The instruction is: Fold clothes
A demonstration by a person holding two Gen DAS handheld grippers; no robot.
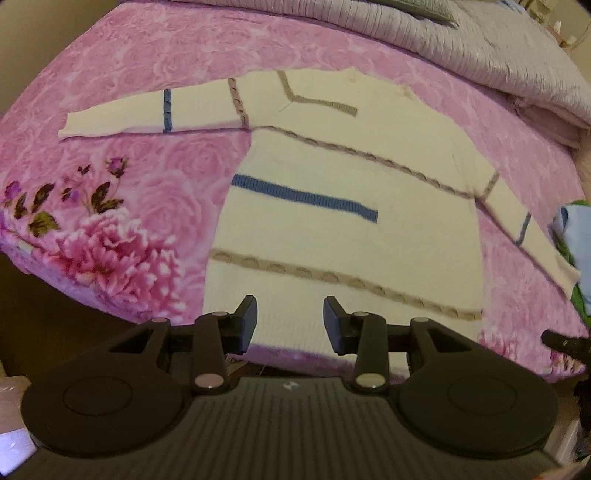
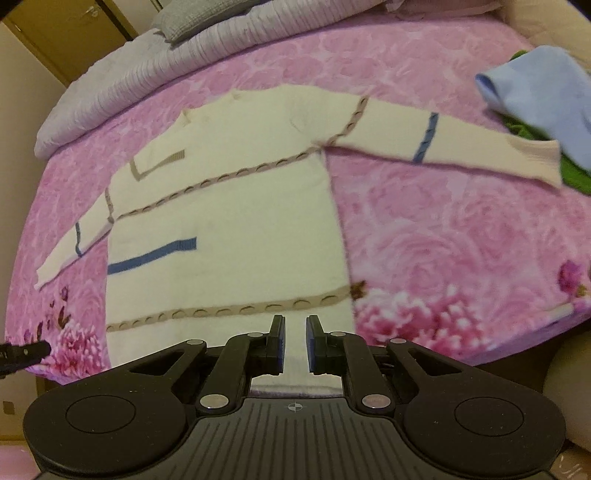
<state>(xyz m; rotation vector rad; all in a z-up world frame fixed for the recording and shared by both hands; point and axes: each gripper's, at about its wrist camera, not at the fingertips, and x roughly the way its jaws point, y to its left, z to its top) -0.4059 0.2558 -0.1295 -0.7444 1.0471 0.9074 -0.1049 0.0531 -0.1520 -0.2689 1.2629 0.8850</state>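
A cream knitted sweater (image 1: 332, 177) with blue and tan stripes lies flat on the pink floral bedspread (image 1: 147, 62), both sleeves spread out; it also shows in the right wrist view (image 2: 236, 206). My left gripper (image 1: 290, 319) is open and empty, hovering over the sweater's hem near the bed's front edge. My right gripper (image 2: 295, 341) is open by a narrow gap and empty, above the hem's right part. The right gripper's tip shows at the right edge of the left wrist view (image 1: 561, 341), and the left gripper's tip shows at the left edge of the right wrist view (image 2: 26, 352).
A folded grey-lilac quilt (image 1: 480, 40) and a grey pillow (image 2: 199, 18) lie at the head of the bed. A light blue garment (image 2: 546, 99) on a green one (image 2: 572, 173) lies by the right sleeve cuff. The bed's front edge is just below the hem.
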